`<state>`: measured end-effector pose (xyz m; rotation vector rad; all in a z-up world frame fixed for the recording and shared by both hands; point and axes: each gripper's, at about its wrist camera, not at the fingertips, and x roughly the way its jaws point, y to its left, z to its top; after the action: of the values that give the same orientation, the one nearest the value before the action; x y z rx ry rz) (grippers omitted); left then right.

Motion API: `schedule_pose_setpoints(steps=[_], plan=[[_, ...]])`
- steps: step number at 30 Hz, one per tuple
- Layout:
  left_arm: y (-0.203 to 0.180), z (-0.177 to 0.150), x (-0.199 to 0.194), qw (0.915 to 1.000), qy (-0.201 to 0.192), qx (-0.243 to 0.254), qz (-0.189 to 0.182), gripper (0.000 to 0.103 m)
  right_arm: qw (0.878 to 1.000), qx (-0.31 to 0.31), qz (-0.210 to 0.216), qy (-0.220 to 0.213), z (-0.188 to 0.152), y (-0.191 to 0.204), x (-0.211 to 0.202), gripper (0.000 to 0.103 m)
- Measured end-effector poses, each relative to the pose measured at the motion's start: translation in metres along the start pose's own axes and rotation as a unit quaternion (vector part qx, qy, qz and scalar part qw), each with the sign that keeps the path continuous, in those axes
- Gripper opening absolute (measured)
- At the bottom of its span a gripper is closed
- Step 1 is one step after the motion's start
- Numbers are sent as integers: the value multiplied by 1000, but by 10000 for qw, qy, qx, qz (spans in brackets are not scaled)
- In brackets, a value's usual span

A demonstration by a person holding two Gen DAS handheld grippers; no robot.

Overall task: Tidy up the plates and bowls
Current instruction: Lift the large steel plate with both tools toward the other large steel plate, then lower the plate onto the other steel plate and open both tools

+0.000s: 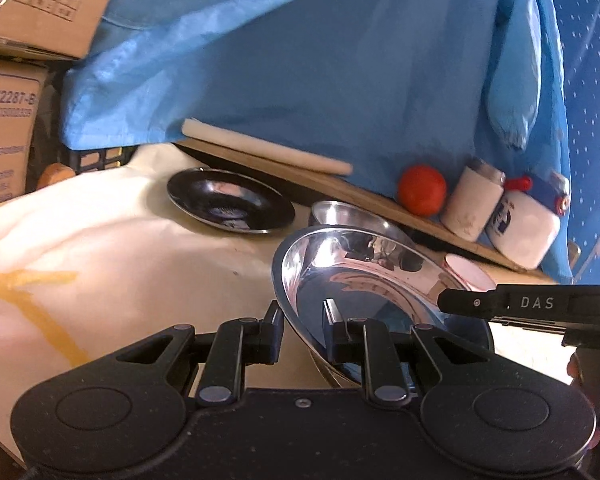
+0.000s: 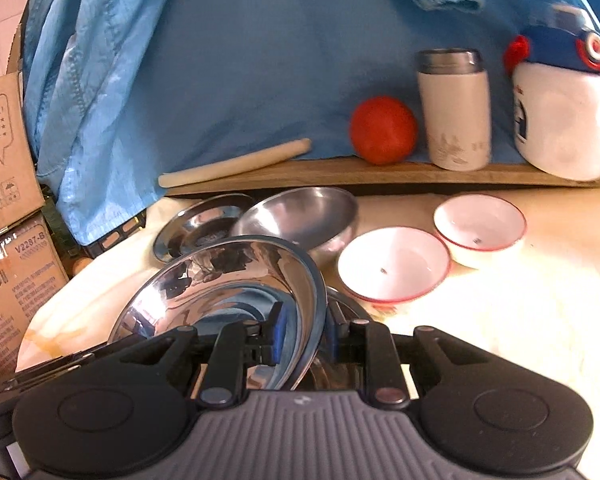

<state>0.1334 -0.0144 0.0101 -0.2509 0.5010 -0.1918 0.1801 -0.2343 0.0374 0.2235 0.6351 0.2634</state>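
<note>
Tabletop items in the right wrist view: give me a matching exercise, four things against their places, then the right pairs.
Things:
1. steel plate
2. orange ball
3. rolling pin
4. white bowls

Places:
A. lying at the left end of the wooden board
B. side by side on the cloth, right of the steel ware
C. tilted up, gripped at its rim by the right claw and the left claw
D. on the wooden board, just left of the white flask

Pairs: 1-C, 2-D, 3-A, 4-B
</note>
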Motion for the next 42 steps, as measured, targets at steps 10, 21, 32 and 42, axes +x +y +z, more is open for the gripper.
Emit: schedule_pose_setpoints(steps=[10,21,32,42], plan=[[-18,-9,5,9995,159,271,52,22,9998,-43,-185,22,-15,-10,-10,24],[-28,-11,8,9978,249,550,288,25,9993,-273,-245,71,-19,-8,-15,24],[-30,-12,9,9972,268,628,321,25,9967,-658,-484,17,-24,1,-15,25],[-32,-15,14,9963,344,714,324,29,9925,-973,-736,-45,-31,7,-15,33]])
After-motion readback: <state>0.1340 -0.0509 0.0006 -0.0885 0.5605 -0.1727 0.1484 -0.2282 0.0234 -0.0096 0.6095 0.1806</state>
